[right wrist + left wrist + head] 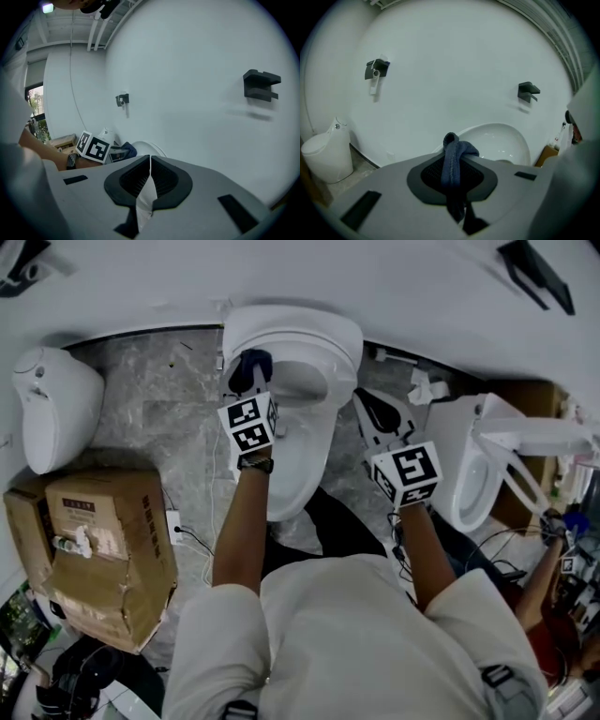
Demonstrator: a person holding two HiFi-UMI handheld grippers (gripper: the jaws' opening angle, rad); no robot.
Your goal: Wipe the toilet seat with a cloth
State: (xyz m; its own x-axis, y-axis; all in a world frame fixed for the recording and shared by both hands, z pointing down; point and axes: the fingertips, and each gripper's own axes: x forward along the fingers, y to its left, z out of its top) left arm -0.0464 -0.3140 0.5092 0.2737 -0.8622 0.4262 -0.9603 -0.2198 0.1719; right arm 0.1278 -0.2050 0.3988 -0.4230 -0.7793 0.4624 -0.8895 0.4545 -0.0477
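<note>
left gripper (251, 379) clamps a dark blue woven cloth (451, 161) over the white oval toilet seat (328, 345). right gripper (149, 164) is pinched on what looks like a thin white scrap (144, 201). the wipe seems mid-stroke; next, press the cloth along the rim.

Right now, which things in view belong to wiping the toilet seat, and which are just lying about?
Belongs to the job:
- blue cloth
- left claw, clamped on it
- middle toilet

Just lying about:
- cardboard box
- left toilet
- right toilet
- wall bracket
- white scrap, pinched in the right claw
</note>
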